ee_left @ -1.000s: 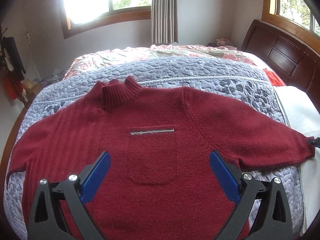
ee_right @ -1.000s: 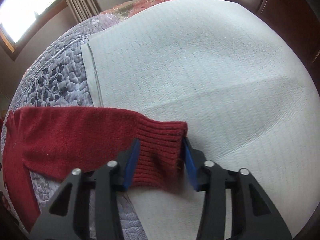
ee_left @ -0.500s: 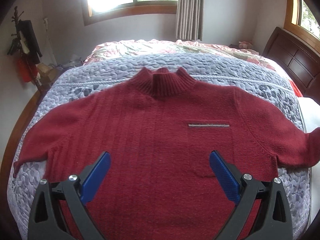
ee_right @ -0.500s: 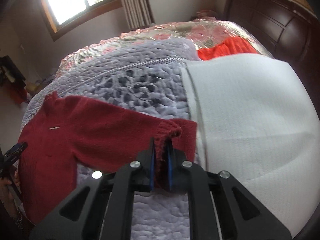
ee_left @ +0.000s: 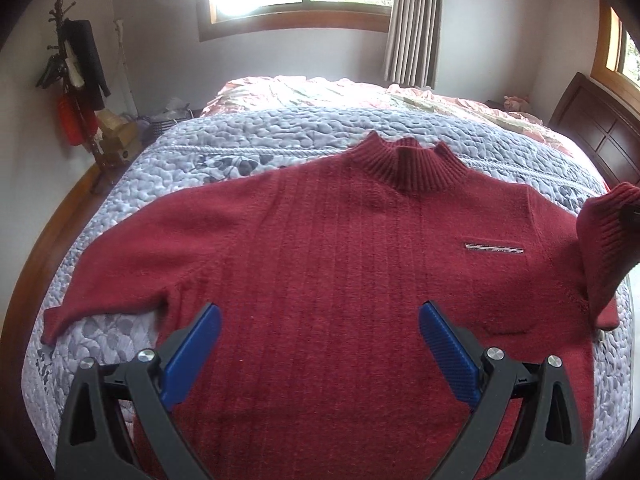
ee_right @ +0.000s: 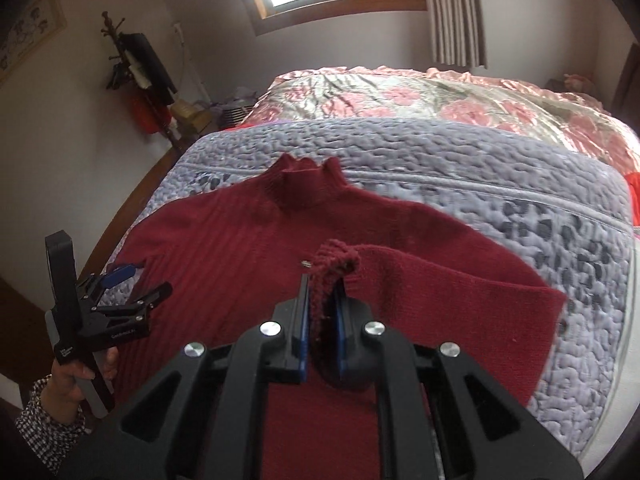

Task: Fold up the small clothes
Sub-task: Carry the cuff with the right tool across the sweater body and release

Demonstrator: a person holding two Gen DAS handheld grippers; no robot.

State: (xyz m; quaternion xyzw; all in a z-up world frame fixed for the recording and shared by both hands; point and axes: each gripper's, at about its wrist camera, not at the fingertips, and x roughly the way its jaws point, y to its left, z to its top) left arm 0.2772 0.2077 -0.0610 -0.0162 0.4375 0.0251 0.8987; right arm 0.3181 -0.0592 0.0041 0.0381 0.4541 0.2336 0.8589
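A dark red knitted sweater (ee_left: 340,264) with a high ribbed collar lies front up on the grey quilted bedspread (ee_left: 248,148). Its left sleeve (ee_left: 132,268) stretches flat to the left. My right gripper (ee_right: 322,300) is shut on the ribbed cuff (ee_right: 334,256) of the other sleeve and holds it lifted over the sweater's chest, the sleeve (ee_right: 460,292) doubled back. That raised cuff (ee_left: 608,232) shows at the right edge of the left wrist view. My left gripper (ee_left: 318,324) hovers open above the sweater's lower body, nothing between its fingers.
A pink floral quilt (ee_right: 420,96) covers the far part of the bed. A coat stand (ee_left: 76,76) with hanging items and boxes sits at the left wall. A dark wooden headboard (ee_left: 596,132) is at the right. A hand with a checked sleeve (ee_right: 52,420) holds the left gripper.
My right gripper shut on the sleeve cuff, lifted it off the white cover and carried it left over the sweater's chest. My left gripper drifted left over the sweater, staying open.
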